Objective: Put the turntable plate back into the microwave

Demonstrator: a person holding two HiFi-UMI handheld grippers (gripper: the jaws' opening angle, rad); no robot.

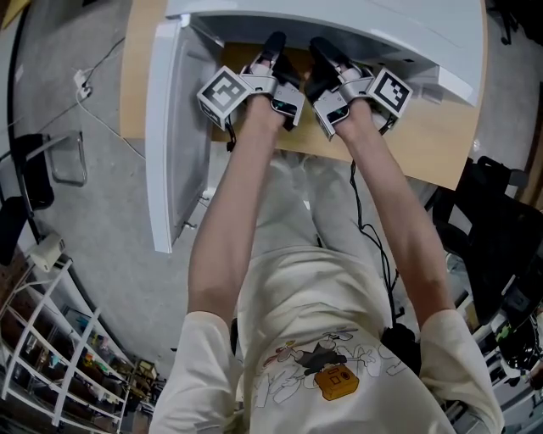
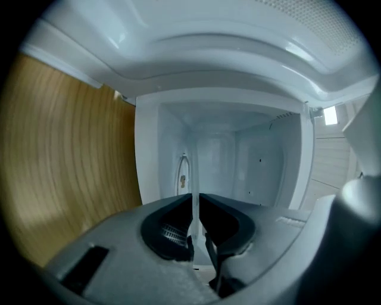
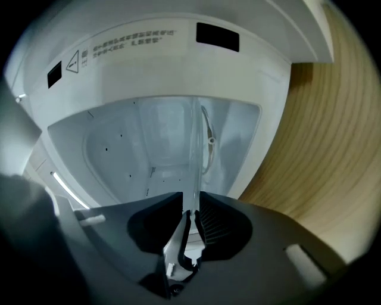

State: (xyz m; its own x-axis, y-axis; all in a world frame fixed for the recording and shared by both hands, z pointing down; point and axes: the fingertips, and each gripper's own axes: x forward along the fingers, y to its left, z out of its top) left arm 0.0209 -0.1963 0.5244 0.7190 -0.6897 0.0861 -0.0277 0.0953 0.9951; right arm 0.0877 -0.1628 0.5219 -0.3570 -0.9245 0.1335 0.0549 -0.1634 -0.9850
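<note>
The glass turntable plate (image 2: 194, 173) shows edge-on as a thin clear line running into the white microwave cavity (image 2: 250, 161). My left gripper (image 2: 195, 201) is shut on its near rim, both pads tight against the glass. In the right gripper view the plate (image 3: 194, 149) passes between the jaws of my right gripper (image 3: 191, 201), which stand open with a small gap beside the rim. In the head view both grippers, left (image 1: 273, 44) and right (image 1: 321, 47), reach side by side into the microwave (image 1: 356, 21); the plate is hidden there.
The microwave door (image 1: 174, 127) hangs open to the left of my arms. The oven stands on a wooden table (image 1: 441, 140). Cables lie on the grey floor (image 1: 93, 195), and a white shelf rack (image 1: 51, 356) stands at lower left.
</note>
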